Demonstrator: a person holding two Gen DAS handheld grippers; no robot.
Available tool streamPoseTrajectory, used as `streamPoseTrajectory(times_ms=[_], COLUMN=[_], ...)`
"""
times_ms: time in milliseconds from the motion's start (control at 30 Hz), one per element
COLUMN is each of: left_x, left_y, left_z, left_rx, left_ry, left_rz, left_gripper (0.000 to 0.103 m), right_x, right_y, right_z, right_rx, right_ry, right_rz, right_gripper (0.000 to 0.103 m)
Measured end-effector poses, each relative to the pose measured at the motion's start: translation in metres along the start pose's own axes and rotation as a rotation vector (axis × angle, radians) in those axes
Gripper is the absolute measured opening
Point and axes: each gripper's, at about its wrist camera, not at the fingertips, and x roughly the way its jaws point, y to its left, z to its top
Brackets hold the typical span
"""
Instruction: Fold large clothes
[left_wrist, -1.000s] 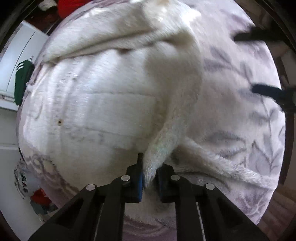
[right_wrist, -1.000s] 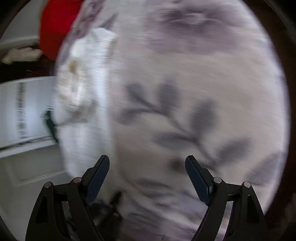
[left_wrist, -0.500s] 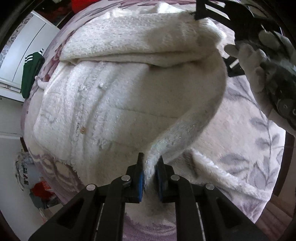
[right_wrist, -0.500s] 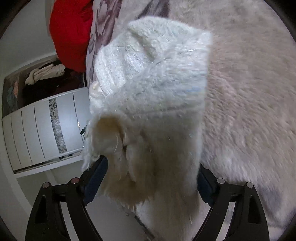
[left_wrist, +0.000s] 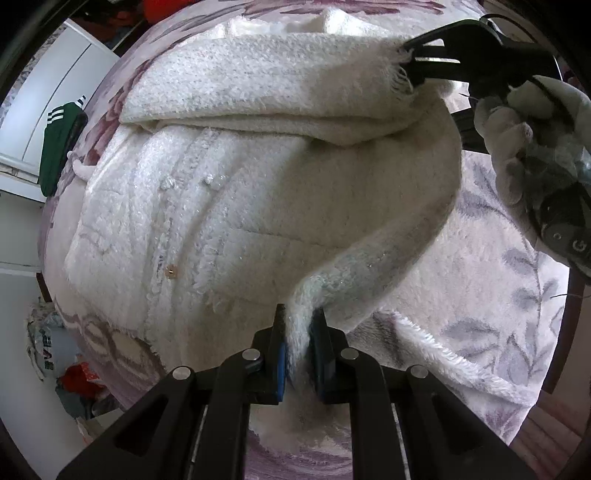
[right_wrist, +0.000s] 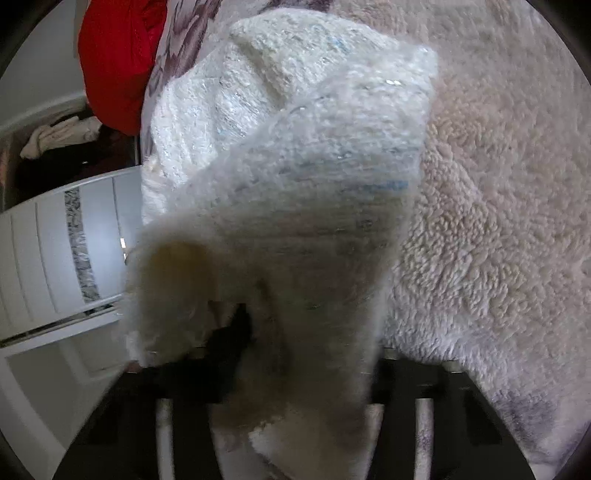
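Two grips are carrying this fold, and I am trusting neither fully. I am keeping the left gripper (left_wrist: 298, 345) pinched narrow on the side edge of the white fluffy cardigan (left_wrist: 229, 206), low in the middle of the left wrist frame, where only a thin ridge of pile is sitting between the blue pads. The right gripper (left_wrist: 421, 72), in the upper right of that frame, is biting the far corner of the folded-over band; in its own view the cloth (right_wrist: 295, 192) is draping over the fingers and hiding them, so I am judging that grip from the left camera alone. The garment is lying across the floral blanket (left_wrist: 517, 314), filling the centre of the frame. If I am pulling the two hands unevenly, the fuzzy edge may be slipping out of the left pads, or the upper layer may be sliding askew and bunching. Compared with half a second ago, the right gripper is now closing on the corner where it was hovering wide around it, and the fold is sitting a little lower in the frame; the left pinch is unchanged.
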Motion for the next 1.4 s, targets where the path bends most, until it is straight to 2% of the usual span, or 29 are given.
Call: streamPoseTrajectory(times_ms=[67,267,367,533,600,633,800,867,1000,1033,1067,1100,1133,1167,1267,1333,1400], left_x=[-0.004,-0.031,-0.050,-0.066,-0.063,-0.059,-0.021,0.008,0.089,0.106,0.120,0.128,0.131,0.131,0.117,0.099,0.077], left_y=[0.005,0.039,0.076,0.163,0.206,0.226,0.326,0.360,0.412,0.423,0.430,0.436,0.441,0.445,0.450,0.447,0.438], left_z=[0.000,-0.004,-0.004,0.006,0.013,0.018,0.035,0.041,0.046,0.044,0.043,0.041,0.040,0.040,0.046,0.060,0.081], left_rx=[0.000,-0.025,-0.071,-0.170,-0.217,-0.238,-0.337,-0.375,-0.443,-0.466,-0.479,-0.492,-0.498,-0.499,-0.488,-0.462,-0.422], left_ry=[-0.010,-0.056,-0.074,-0.096,-0.093,-0.086,-0.071,-0.047,0.056,0.076,0.102,0.121,0.127,0.126,0.117,0.088,0.042], left_rz=[-0.006,-0.060,-0.114,-0.196,-0.222,-0.235,-0.243,-0.249,-0.306,-0.339,-0.376,-0.404,-0.413,-0.412,-0.405,-0.384,-0.379], left_gripper=[0.009,0.009,0.009,0.008,0.008,0.008,0.008,0.008,0.012,0.014,0.016,0.024,0.032,0.033,0.037,0.042,0.043], right_x=[-0.001,-0.016,-0.029,-0.040,-0.024,-0.024,0.043,0.091,0.179,0.199,0.221,0.239,0.248,0.250,0.233,0.206,0.172], right_y=[0.009,0.061,0.102,0.186,0.231,0.240,0.319,0.349,0.374,0.375,0.377,0.378,0.380,0.385,0.388,0.381,0.368], right_z=[-0.001,-0.018,-0.031,-0.055,-0.061,-0.067,-0.078,-0.076,-0.080,-0.079,-0.078,-0.078,-0.078,-0.081,-0.087,-0.091,-0.098], right_rx=[-0.002,-0.088,-0.124,-0.201,-0.225,-0.232,-0.247,-0.249,-0.280,-0.277,-0.286,-0.300,-0.303,-0.305,-0.329,-0.286,-0.237], right_ry=[-0.021,-0.098,-0.129,-0.161,-0.170,-0.168,-0.144,-0.121,-0.057,-0.044,-0.016,0.031,0.054,0.064,0.102,0.119,0.090], right_rz=[-0.011,-0.073,-0.093,-0.162,-0.207,-0.220,-0.317,-0.374,-0.516,-0.548,-0.582,-0.606,-0.598,-0.568,-0.501,-0.408,-0.357], right_gripper=[0.027,0.021,0.021,0.020,0.020,0.020,0.020,0.020,0.021,0.026,0.042,0.051,0.068,0.076,0.078,0.078,0.079])
